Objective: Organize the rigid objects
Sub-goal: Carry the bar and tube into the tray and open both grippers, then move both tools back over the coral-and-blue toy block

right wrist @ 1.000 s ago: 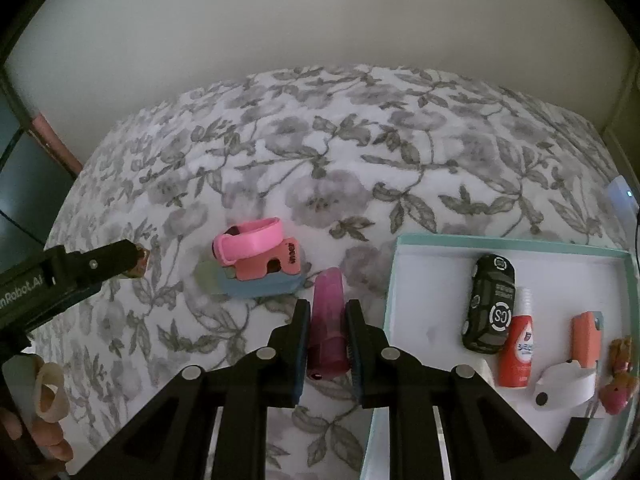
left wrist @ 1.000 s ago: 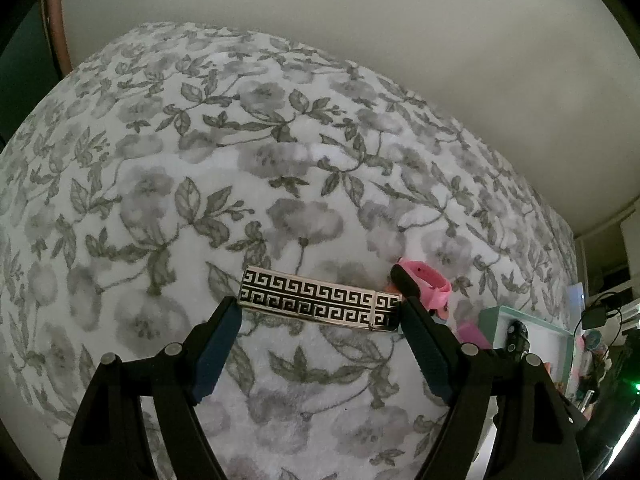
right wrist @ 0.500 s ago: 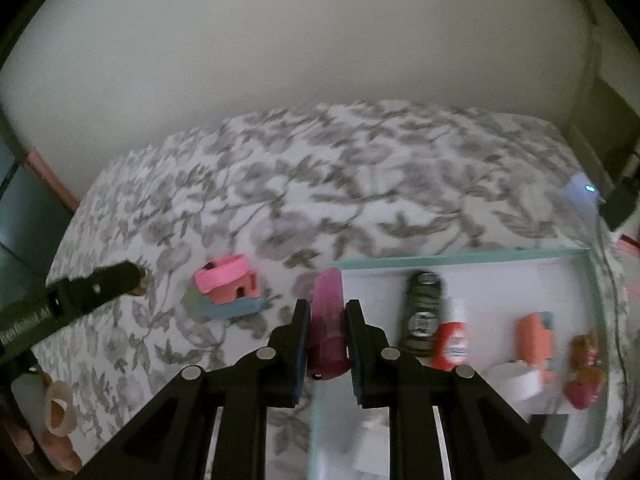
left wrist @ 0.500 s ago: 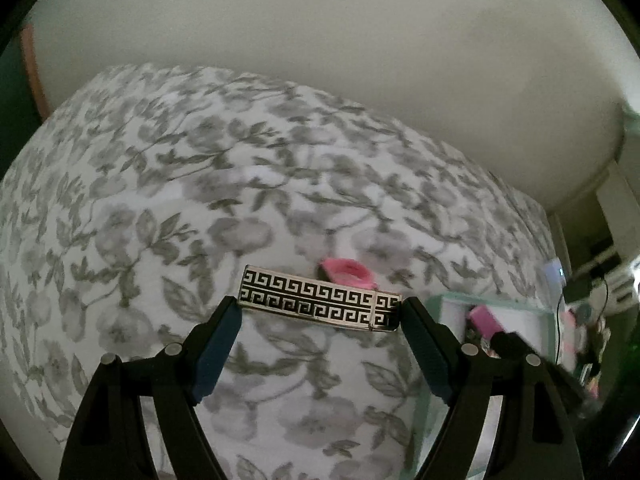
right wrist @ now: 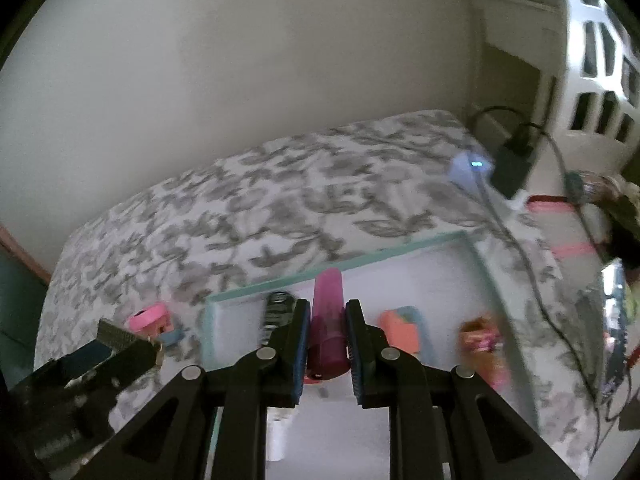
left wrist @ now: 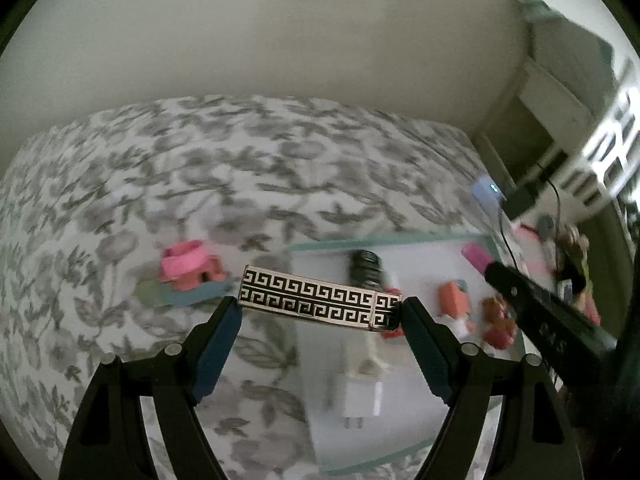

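My left gripper (left wrist: 320, 304) is shut on a long black-and-gold Greek-key box (left wrist: 316, 301), held crosswise above the left edge of the teal-rimmed white tray (left wrist: 372, 239). My right gripper (right wrist: 327, 308) is shut on a magenta tube (right wrist: 327, 320) and holds it above the tray (right wrist: 340, 270). The right gripper also shows in the left wrist view (left wrist: 540, 312), and the left gripper with its box shows at the lower left of the right wrist view (right wrist: 120, 340). The tray holds a dark toy car (left wrist: 366, 268), an orange item (left wrist: 452, 300), a white plug (left wrist: 360, 396) and small toys.
A pink ring toy on a blue-green card (left wrist: 188, 272) lies on the floral bedspread (left wrist: 200, 184) left of the tray. A glowing white charger (right wrist: 470, 166), black adapter and cables sit at the bed's far right corner. A wall is behind the bed.
Both grippers have swung right and risen, from over the bedspread to over the tray, each still holding its object. The view is motion-blurred.
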A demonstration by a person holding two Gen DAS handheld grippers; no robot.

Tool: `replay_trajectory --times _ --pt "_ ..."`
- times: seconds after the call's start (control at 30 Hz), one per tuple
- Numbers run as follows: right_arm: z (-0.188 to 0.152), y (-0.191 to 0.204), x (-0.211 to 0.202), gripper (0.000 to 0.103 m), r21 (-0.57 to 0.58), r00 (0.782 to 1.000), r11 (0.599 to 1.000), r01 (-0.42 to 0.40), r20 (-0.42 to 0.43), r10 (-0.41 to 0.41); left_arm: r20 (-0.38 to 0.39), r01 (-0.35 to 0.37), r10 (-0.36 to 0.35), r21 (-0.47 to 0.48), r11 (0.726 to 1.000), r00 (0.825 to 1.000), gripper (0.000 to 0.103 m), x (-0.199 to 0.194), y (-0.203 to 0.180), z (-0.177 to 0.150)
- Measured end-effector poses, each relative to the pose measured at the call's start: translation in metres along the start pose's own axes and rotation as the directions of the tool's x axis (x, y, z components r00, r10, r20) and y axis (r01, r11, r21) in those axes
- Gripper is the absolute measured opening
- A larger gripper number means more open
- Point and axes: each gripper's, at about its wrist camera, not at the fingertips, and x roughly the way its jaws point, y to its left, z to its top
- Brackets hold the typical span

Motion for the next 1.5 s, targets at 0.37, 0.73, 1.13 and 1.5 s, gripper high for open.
replay_trajectory --times 0.37,0.73,1.13,1.5 --pt "-0.009 -0.047 0.024 0.019 0.079 0.996 0.995 0.067 -0.066 -0.062 -0.082 -0.008 0.02 0.146 0.989 0.996 0.083 0.039 -0.06 -0.016" --pt "-0.024 -0.058 0.054 0.019 0.076 0.985 0.992 0.102 -0.15 -0.09 -0.161 -0.027 0.058 0.188 0.982 0.985 0.083 0.072 -0.07 -0.031" --pt "-0.029 -0.058 0.063 0.019 0.048 0.975 0.99 0.133 -0.184 -0.123 -0.173 -0.026 0.06 0.194 0.981 0.983 0.083 0.075 -0.072 -0.03" --pt "-0.018 -0.046 0.044 0.02 0.014 0.985 0.992 0.129 -0.12 -0.127 -0.14 -0.02 0.045 0.176 0.984 0.989 0.083 0.058 -0.07 -0.019"
